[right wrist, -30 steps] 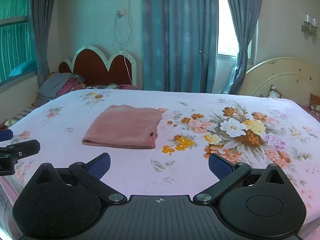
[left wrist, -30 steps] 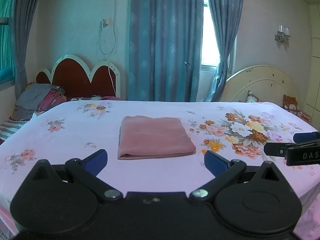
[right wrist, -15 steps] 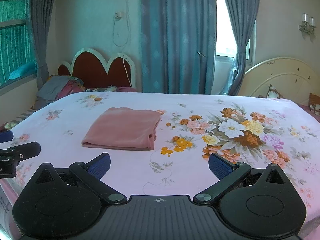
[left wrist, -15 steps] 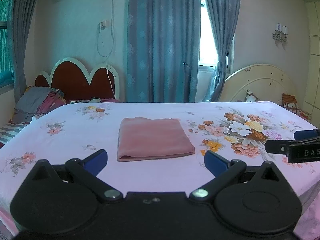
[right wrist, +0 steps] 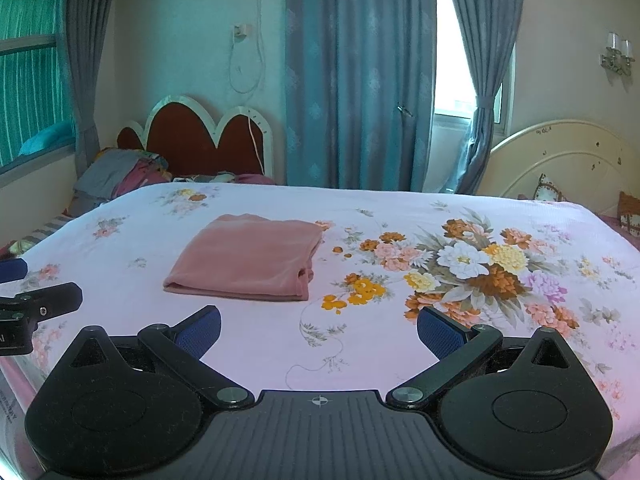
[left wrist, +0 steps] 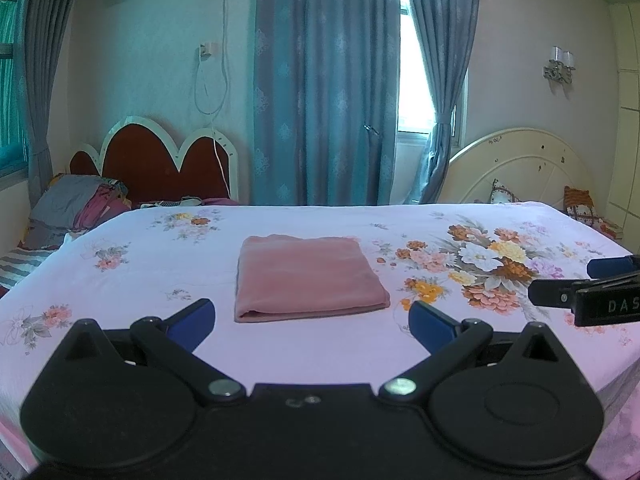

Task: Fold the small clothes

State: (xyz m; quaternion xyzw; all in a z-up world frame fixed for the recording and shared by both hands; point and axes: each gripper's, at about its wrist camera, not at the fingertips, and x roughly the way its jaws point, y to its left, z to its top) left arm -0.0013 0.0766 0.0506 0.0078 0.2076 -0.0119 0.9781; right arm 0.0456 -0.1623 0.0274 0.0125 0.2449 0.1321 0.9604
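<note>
Pink folded cloth [left wrist: 306, 278], a flat rectangle, lies mid-frame on the floral pink bedsheet [left wrist: 460, 216]. We hold the left gripper [left wrist: 312, 316] just short of its near edge, jaws spread wide, nothing between them. Right gripper [right wrist: 318, 326] likewise spread and bare, the cloth up-left of it.

Soft matt pink cloth [left wrist: 306, 276], smooth floral cotton bedsheet [left wrist: 160, 280]
</note>
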